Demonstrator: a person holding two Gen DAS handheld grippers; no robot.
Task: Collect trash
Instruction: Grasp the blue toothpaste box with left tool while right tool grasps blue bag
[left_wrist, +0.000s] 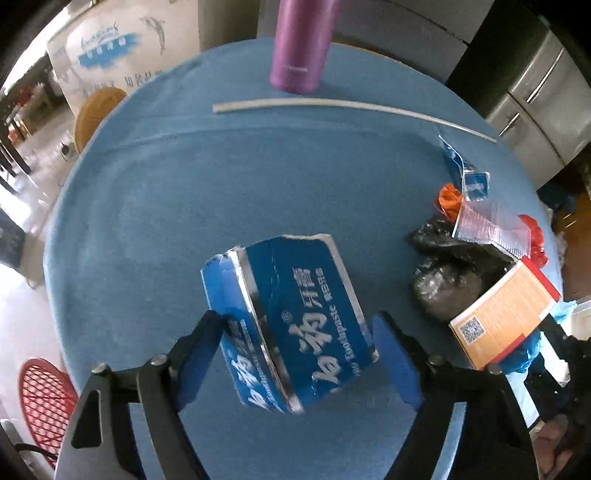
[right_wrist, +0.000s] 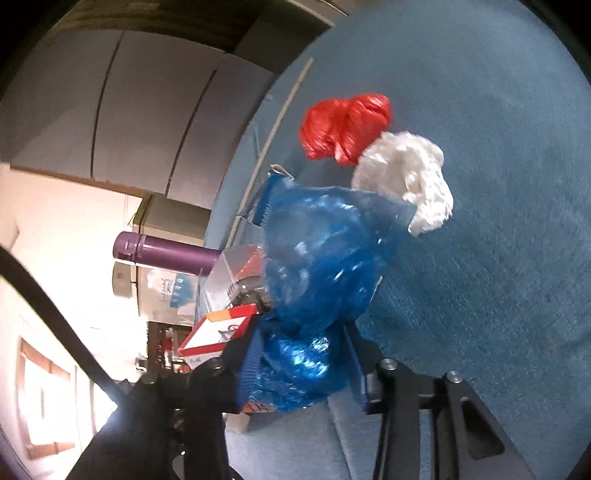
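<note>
A crushed blue toothpaste box (left_wrist: 295, 314) sits tilted between the fingers of my left gripper (left_wrist: 299, 321), and both blue pads press on its sides. It is over a round table with a blue cloth (left_wrist: 177, 192). My right gripper (right_wrist: 303, 332) is shut on a crumpled blue plastic bag (right_wrist: 325, 251). Beyond that bag lie a red plastic wad (right_wrist: 343, 125) and a white paper wad (right_wrist: 406, 181). At the table's right edge are a black bag (left_wrist: 450, 269), a clear plastic tray (left_wrist: 487, 225), a torn blue wrapper (left_wrist: 469, 173) and an orange carton (left_wrist: 506, 310).
A purple flask (left_wrist: 301, 44) stands at the table's far side, with a long white strip (left_wrist: 332, 103) lying in front of it. Off the table are a red mesh stool (left_wrist: 44, 398), a wooden stool (left_wrist: 96, 110), a printed cardboard box (left_wrist: 122, 48) and metal cabinets (left_wrist: 539, 96).
</note>
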